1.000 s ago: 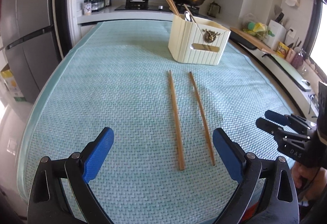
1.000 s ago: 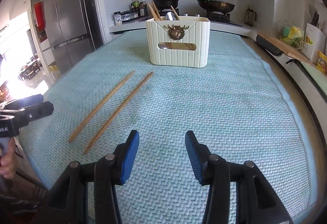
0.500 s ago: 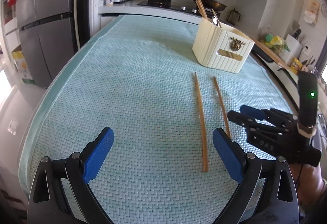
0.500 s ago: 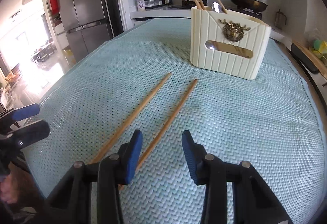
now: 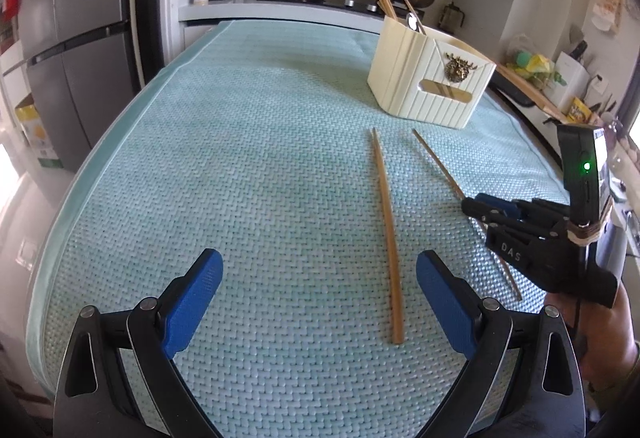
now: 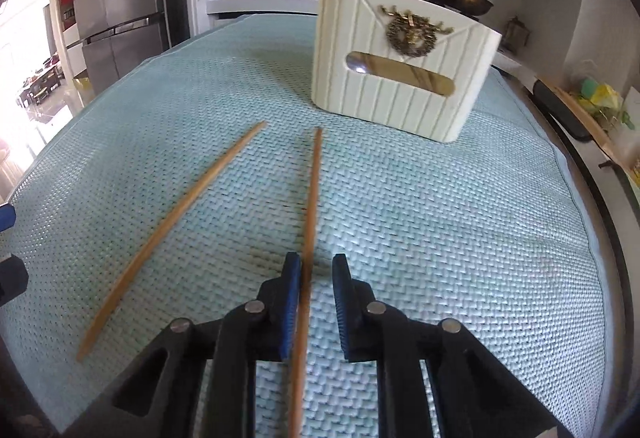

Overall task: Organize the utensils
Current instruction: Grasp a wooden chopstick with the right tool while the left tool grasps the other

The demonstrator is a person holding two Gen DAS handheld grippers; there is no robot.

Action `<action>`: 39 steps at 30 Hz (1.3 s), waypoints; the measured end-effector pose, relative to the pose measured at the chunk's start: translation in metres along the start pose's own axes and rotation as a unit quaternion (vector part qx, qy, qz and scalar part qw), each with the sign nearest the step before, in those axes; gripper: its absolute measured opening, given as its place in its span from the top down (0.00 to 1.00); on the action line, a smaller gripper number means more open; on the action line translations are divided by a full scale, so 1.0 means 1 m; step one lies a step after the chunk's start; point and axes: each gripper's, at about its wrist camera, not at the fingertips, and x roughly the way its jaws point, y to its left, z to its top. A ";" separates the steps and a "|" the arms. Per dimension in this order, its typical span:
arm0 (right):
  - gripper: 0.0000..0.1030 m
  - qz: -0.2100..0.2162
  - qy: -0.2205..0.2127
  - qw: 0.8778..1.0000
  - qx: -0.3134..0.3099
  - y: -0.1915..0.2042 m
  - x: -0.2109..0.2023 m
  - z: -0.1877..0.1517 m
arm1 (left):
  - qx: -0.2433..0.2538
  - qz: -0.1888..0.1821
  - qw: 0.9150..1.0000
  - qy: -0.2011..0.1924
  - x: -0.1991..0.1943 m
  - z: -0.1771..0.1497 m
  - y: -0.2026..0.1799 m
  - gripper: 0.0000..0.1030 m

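- I judge the step in hand is the pickup of the chopstick (image 6: 310, 206) nearer the cream utensil holder's (image 6: 400, 78) right end; its tip points at the holder, just short of its base
- My right gripper (image 6: 316, 302) straddles that chopstick, fingers narrowly apart, left pad beside the wood, nothing clamped yet
- My left gripper (image 5: 320, 302) hangs with fingers wide apart and empty, well back from the holder; the second chopstick (image 5: 387, 234) lies on the mat (image 5: 240, 166) between its pads
- Next, I think: close on the stick, lift, tip it upright and drop it in the holder beside the chopsticks already standing there
- There's open mat on all sides of the holder; the mat's near edge is close under my grippers, so lift before swinging
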 end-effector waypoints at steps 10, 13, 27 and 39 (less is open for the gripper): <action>0.81 0.003 0.021 0.998 0.053 -0.061 0.003 -0.008 | 0.032 -0.037 0.999 0.023 0.049 0.040 -0.020 0.05; 0.81 0.012 0.021 0.998 0.061 -0.066 0.004 -0.006 | 0.042 -0.040 0.998 0.037 0.068 0.047 -0.027 0.05; 0.81 0.043 0.024 0.998 0.039 -0.066 0.030 0.025 | 0.072 -0.021 0.995 0.060 0.130 0.073 -0.037 0.16; 0.81 0.075 0.037 0.996 0.006 -0.062 0.056 0.058 | 0.106 -0.006 0.992 0.070 0.139 0.082 -0.056 0.47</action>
